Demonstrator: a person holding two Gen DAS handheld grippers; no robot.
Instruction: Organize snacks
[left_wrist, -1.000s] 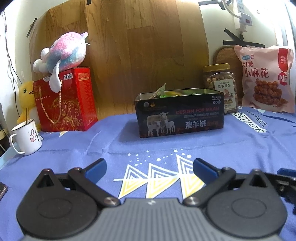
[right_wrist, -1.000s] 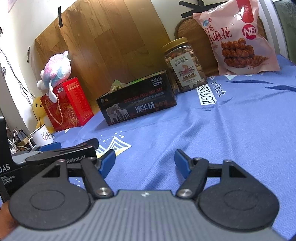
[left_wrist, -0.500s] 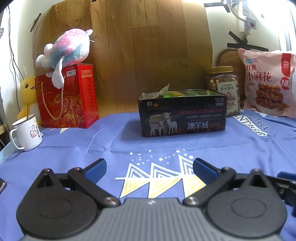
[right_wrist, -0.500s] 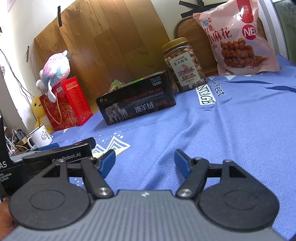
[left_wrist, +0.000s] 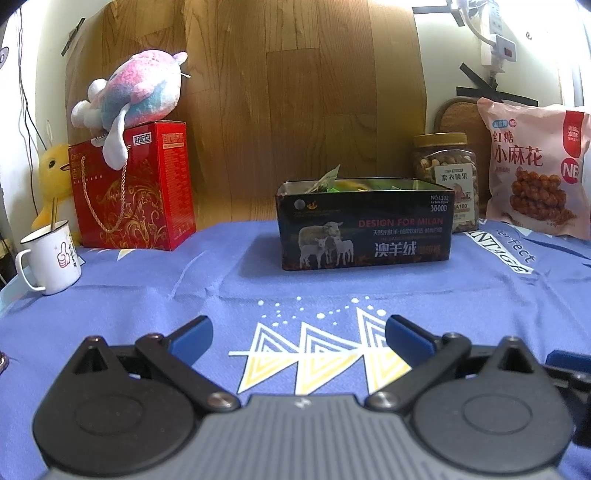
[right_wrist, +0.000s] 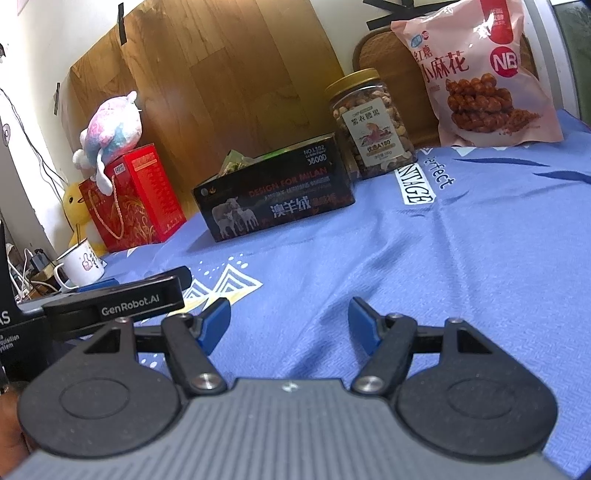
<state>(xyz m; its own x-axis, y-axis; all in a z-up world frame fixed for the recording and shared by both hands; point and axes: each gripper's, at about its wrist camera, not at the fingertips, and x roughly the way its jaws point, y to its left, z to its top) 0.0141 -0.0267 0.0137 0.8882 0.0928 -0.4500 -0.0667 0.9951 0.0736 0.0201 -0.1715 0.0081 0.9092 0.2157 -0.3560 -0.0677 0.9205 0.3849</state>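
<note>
At far left on the blue printed cloth (left_wrist: 369, 288): white enamel mug (left_wrist: 51, 256), yellow plush duck (left_wrist: 55, 177) behind, then tall red gift box with gold cord handle (left_wrist: 136, 188) topped by pink-and-blue plush toy (left_wrist: 136, 92). At centre, near the wooden backboard (left_wrist: 295, 92): open black rectangular tin printed with sheep (left_wrist: 364, 229), snack wrappers poking above its rim. Just right of the tin, clear plastic jar of nuts with gold lid (left_wrist: 445, 173); farther right, pink bag of twisted fried dough (left_wrist: 535, 170) leaning upright. Low over the cloth, left gripper (left_wrist: 297, 334) spread wide, nothing between the blue pads. Right gripper (right_wrist: 290, 321) likewise spread and empty, beside the left one's black body.
</note>
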